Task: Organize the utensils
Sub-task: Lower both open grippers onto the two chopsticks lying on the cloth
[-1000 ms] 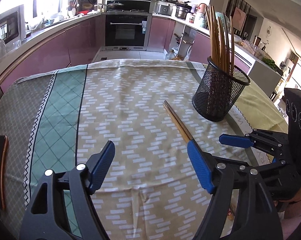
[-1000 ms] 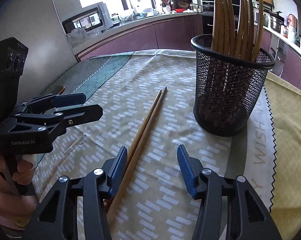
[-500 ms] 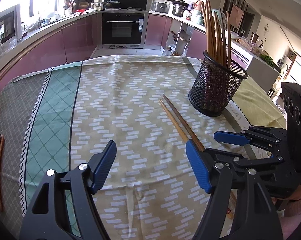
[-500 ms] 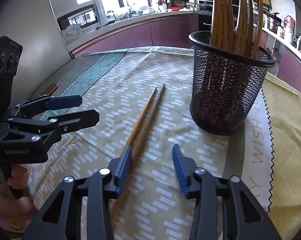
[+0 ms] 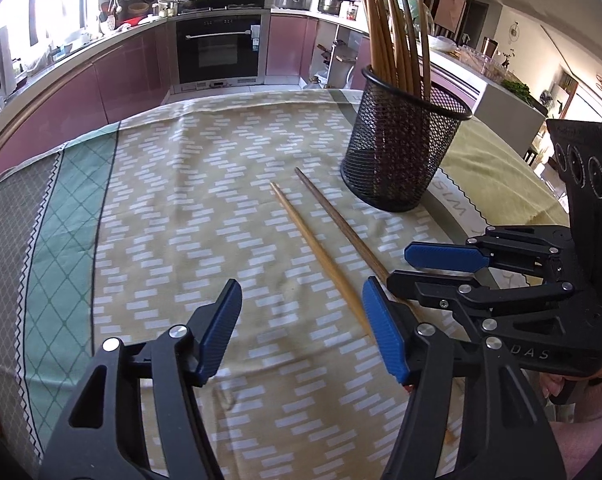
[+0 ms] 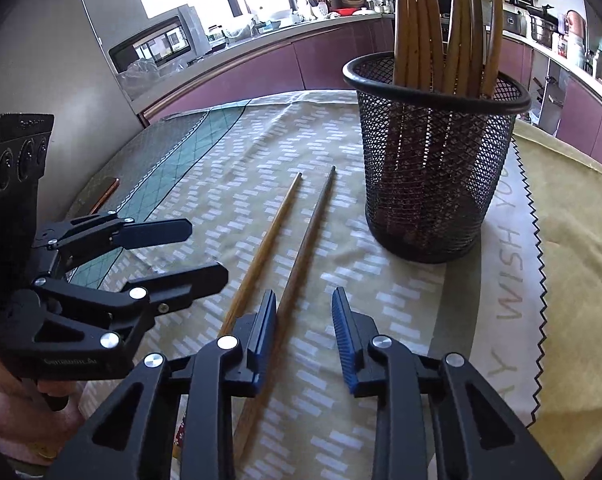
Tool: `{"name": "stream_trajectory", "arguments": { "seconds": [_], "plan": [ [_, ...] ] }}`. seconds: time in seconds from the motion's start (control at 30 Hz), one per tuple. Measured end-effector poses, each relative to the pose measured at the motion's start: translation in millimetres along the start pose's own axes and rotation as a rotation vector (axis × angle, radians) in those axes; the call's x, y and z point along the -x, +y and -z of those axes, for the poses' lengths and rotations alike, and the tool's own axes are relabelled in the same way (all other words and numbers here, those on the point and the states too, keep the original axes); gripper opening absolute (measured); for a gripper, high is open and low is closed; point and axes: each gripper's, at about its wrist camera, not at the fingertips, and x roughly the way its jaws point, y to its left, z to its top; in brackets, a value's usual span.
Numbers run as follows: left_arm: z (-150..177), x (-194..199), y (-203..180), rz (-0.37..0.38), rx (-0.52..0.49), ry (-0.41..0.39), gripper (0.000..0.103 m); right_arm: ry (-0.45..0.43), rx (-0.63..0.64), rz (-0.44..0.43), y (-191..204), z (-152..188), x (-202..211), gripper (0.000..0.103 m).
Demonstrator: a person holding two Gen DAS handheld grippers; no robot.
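Two wooden chopsticks lie side by side on the patterned cloth: a lighter one [image 5: 317, 252] [image 6: 269, 236] and a darker one [image 5: 341, 224] [image 6: 313, 224]. A black mesh holder [image 5: 401, 152] [image 6: 437, 160] full of chopsticks stands just beyond them. My right gripper [image 6: 303, 332] [image 5: 401, 266] is low over their near ends, its jaws closing. The darker chopstick runs between them beside the left pad, unpinched. My left gripper [image 5: 301, 332] [image 6: 201, 252] hovers just left of the pair, jaws closing over bare cloth. The lighter chopstick's near end vanishes behind its right finger.
A dark flat object with a copper edge [image 6: 105, 196] lies on the cloth at the far left. Each gripper is held by a hand [image 6: 5, 400] near the table's front. Kitchen counters and an oven [image 5: 217, 52] stand beyond the table.
The right jaws narrowed around the darker chopstick, and the two chopsticks spread apart at their far tips. The left gripper moved in toward the pair, lower, with its jaws narrower.
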Motion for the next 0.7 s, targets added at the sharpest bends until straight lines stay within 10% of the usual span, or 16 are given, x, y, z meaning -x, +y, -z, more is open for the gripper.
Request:
{"name": "stream_trajectory", "arguments": {
  "seconds": [0.7],
  "plan": [
    [-3,-20,-13,-0.015,-0.031,0.042,0.016,-0.012,0.047,0.048,6,-3,-8,0.024]
  ]
}}
